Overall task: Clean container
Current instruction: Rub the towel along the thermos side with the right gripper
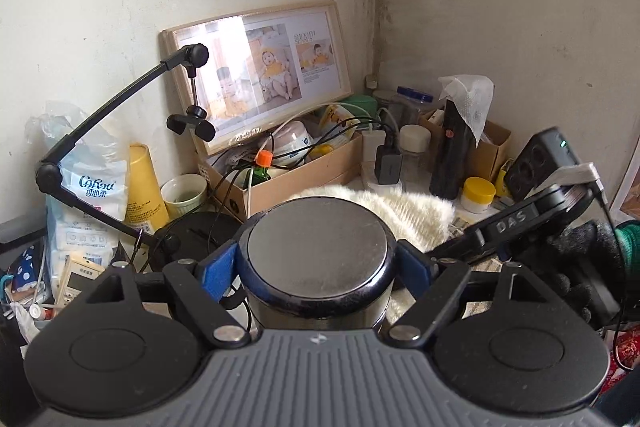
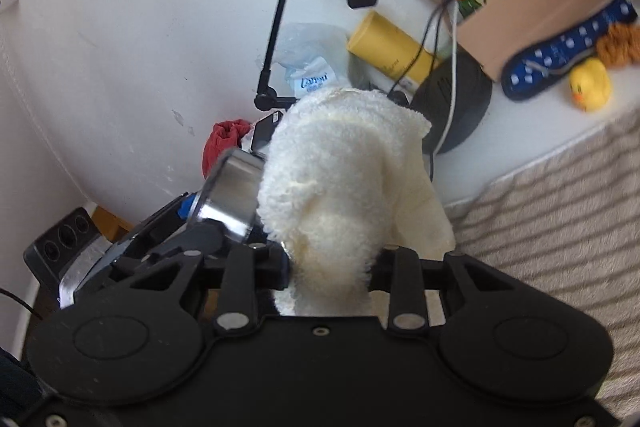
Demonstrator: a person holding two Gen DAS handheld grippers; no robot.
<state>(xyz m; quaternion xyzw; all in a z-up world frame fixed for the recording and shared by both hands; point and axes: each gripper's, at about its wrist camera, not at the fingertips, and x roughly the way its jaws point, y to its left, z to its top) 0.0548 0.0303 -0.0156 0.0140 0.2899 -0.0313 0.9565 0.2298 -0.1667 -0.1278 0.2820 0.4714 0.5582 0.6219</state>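
My left gripper (image 1: 318, 269) is shut on a shiny steel container (image 1: 318, 247), its flat round end facing the camera, held off the table. The blue pads (image 1: 218, 269) press on both sides. My right gripper (image 2: 330, 263) is shut on a fluffy cream cloth (image 2: 344, 167), which lies against the side of the container (image 2: 232, 191). In the left wrist view the cloth (image 1: 400, 211) shows just behind the container, with the right gripper's body (image 1: 516, 219) to its right.
A cluttered corner table: a cardboard box (image 1: 296, 175) of cables and bottles, a framed photo (image 1: 256, 75), a black phone-holder arm (image 1: 100, 119), a yellow tube (image 1: 144, 183), a tissue pack (image 1: 88, 203). A rubber duck (image 2: 590, 83) and blue slipper (image 2: 560, 55) lie near a striped cover (image 2: 560, 219).
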